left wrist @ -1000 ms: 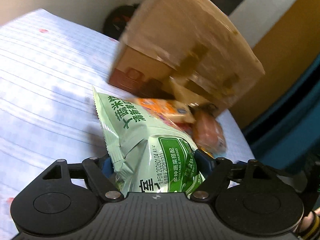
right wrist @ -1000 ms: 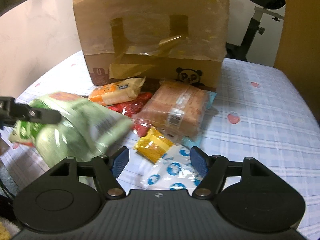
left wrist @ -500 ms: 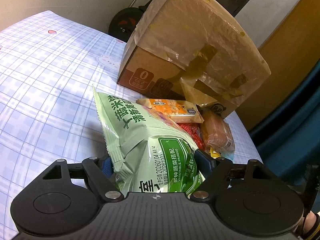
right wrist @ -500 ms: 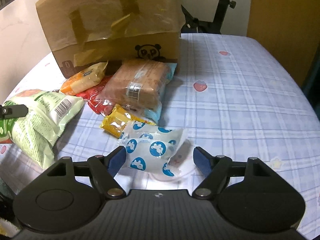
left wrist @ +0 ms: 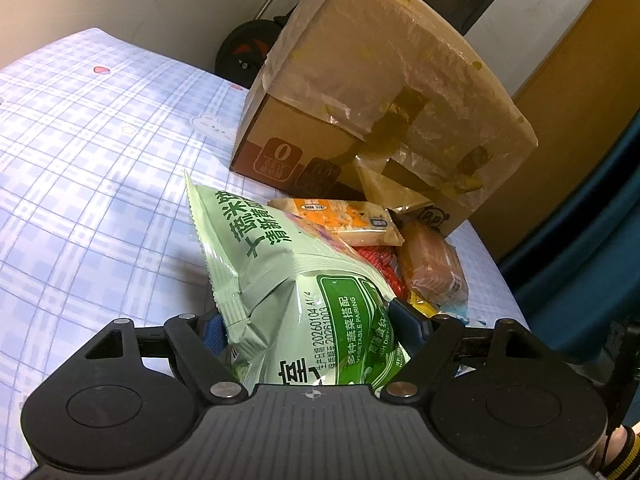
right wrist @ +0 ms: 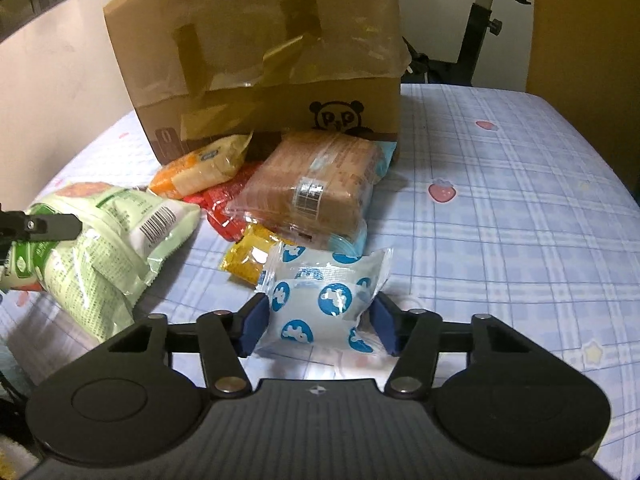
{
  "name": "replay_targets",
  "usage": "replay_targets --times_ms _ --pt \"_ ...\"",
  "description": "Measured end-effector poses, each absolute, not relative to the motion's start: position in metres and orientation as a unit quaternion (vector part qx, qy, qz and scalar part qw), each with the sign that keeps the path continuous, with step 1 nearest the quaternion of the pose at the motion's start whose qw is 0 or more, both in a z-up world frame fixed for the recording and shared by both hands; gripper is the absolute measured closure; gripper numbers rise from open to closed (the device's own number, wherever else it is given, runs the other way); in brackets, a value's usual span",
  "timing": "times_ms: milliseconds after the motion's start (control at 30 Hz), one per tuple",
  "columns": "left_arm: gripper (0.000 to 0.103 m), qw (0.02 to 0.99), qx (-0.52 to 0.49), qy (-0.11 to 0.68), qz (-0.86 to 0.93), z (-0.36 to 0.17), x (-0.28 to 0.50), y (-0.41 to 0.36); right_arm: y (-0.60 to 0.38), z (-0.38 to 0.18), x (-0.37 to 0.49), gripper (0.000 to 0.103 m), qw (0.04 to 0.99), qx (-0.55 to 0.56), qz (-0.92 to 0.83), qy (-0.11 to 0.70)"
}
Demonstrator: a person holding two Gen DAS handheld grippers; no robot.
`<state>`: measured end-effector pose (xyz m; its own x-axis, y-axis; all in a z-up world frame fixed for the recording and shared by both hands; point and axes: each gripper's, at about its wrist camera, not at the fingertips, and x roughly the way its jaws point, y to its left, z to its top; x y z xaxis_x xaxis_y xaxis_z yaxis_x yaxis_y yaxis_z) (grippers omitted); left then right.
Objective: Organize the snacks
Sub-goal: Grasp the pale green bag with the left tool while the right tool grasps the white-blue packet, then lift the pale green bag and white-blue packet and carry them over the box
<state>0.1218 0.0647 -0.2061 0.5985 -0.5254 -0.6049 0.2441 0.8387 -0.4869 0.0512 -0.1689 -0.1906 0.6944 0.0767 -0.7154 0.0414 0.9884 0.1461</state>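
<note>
A puffy green snack bag (left wrist: 288,280) sticks forward between the pads of my left gripper (left wrist: 308,324), which is shut on it. The right wrist view shows the same bag (right wrist: 104,248) at the left, with one left finger (right wrist: 40,226) across it. My right gripper (right wrist: 320,320) is closing its jaws on a white packet with blue dots (right wrist: 320,292); both pads press its sides and it bulges. Behind the packet lie a yellow packet (right wrist: 248,258), a red packet (right wrist: 224,208), an orange packet (right wrist: 200,172) and a wrapped brown loaf (right wrist: 312,184).
A taped cardboard box (right wrist: 260,60) stands upright behind the snacks on the blue checked bedsheet (right wrist: 500,220). An exercise bike (right wrist: 480,20) and a wooden cabinet (right wrist: 580,40) stand beyond the bed. A wall runs along the left.
The right jaws have narrowed onto the white and blue packet, which lay flat between wide pads before. The left gripper still holds the green bag in the same place.
</note>
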Motion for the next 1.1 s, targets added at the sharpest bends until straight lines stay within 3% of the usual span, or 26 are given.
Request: replay_targets --times_ms 467,1100 --pt "0.022 0.894 -0.188 0.342 -0.223 -0.171 0.112 0.081 -0.177 -0.151 0.044 0.052 0.939 0.098 0.026 0.327" --pt "0.022 0.947 -0.143 0.168 -0.233 -0.029 0.148 0.089 -0.187 -0.027 0.106 0.052 0.979 0.077 0.079 0.170"
